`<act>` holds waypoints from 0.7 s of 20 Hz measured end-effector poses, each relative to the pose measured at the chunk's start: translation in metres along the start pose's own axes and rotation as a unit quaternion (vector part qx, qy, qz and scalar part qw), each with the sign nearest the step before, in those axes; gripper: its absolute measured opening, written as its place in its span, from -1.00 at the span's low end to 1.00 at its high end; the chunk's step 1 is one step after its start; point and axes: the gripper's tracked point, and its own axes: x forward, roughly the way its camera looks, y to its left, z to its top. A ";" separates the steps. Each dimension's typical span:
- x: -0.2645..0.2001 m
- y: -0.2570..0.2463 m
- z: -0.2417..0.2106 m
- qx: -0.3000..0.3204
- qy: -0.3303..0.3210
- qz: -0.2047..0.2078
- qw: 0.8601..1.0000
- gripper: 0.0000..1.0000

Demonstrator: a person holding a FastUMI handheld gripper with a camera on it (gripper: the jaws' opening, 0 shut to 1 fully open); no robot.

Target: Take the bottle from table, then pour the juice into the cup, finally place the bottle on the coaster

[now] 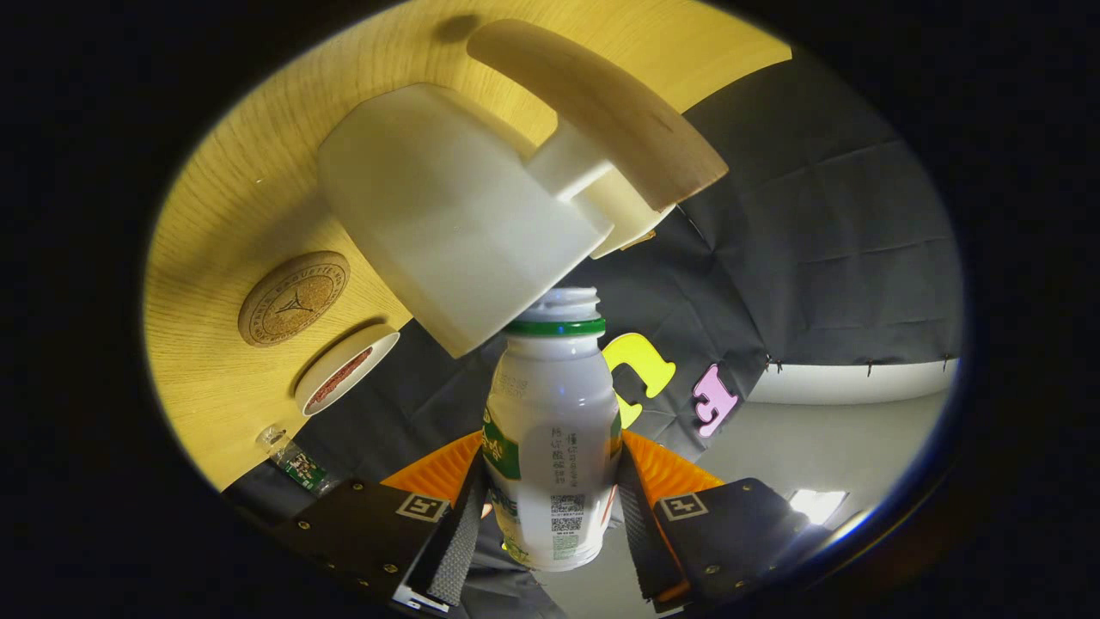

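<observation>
We had the gripper closed on the bottle, both fingers pressed against its sides. The bottle's open mouth sat at the rim of the white cup. Beyond, on the wooden table, lay the cork coaster and a small white dish.

The bottle hides the inner faces of the gripper fingers at lower centre, and its base is blurred. Its open mouth sits behind the cup rim, contact unclear. At lower left, a small clear bottle is too small to identify.
</observation>
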 end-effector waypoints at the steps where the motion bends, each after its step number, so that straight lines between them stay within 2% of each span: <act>1: -0.001 0.001 -0.001 0.002 0.001 0.001 1.000 0.47; 4: 0.001 0.011 -0.008 0.084 0.013 0.030 0.996 0.47; 6: 0.002 0.019 -0.018 0.175 0.027 0.053 0.983 0.48; 9: -0.003 0.018 -0.030 0.316 0.043 0.074 0.945 0.48; 14: 0.003 0.014 -0.044 0.475 0.054 0.083 0.874 0.48</act>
